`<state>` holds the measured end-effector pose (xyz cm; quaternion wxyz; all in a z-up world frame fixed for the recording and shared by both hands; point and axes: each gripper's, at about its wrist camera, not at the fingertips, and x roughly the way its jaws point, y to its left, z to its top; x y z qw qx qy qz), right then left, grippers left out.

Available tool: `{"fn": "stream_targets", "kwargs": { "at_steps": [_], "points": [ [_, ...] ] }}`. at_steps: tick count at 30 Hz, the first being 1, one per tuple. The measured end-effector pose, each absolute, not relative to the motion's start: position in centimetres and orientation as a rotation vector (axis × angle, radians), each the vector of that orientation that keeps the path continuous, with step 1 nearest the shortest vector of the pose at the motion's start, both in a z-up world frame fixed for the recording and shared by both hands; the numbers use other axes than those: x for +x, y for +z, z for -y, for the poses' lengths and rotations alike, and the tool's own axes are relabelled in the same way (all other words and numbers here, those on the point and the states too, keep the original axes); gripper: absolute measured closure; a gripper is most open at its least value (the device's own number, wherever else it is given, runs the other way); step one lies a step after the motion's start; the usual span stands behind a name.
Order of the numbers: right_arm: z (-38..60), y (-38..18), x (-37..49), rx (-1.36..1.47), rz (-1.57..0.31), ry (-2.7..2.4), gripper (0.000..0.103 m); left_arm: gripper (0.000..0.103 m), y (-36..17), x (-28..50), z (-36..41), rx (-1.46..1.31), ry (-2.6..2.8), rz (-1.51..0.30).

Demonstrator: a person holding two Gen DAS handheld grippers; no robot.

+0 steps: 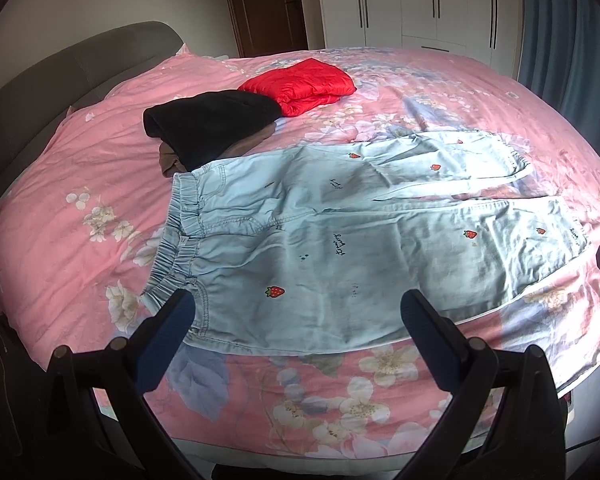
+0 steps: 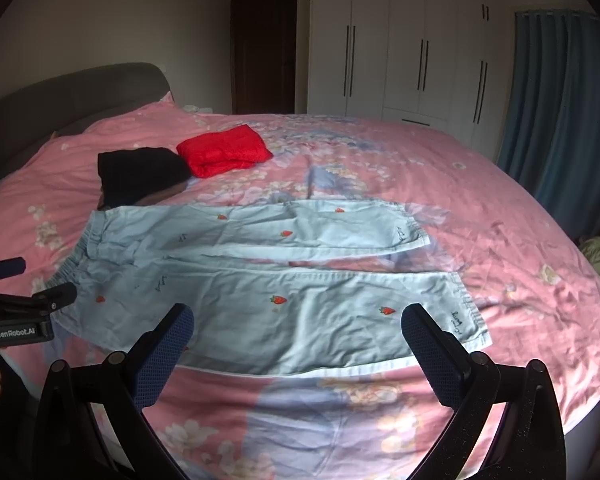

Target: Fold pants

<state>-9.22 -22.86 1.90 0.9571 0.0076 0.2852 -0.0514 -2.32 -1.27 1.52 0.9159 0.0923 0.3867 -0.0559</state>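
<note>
Just ahead of both spread, empty grippers, left gripper point(image 1: 296, 312) and right gripper point(image 2: 298, 326), the pants point(image 1: 340, 240) lie flat and unfolded, so I judge the next move is pinching the near leg's edge.

pink floral bedspread point(image 1: 100, 152) | black garment point(image 1: 208, 124) | red garment point(image 1: 300, 84) | white wardrobe point(image 2: 400, 40)

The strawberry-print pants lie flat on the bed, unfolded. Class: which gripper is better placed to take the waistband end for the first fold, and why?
Left. The left gripper hangs open at the elastic waistband of the pants; the right gripper, also open, sits nearer the leg cuffs.
</note>
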Motion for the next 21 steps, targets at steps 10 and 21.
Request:
{"fn": "stream_targets", "kwargs": {
  "at_steps": [10, 21],
  "points": [
    [22.81, 1.93, -9.18, 0.014, -0.576, -0.106, 0.0, 0.0, 1.32, -2.26, 1.46, 0.195, -0.118, -0.801],
    [22.75, 1.85, -9.25, 0.016, -0.574, -0.109, 0.0, 0.0, 1.26, -2.52, 1.89, 0.198, -0.135, -0.802]
  ]
}}
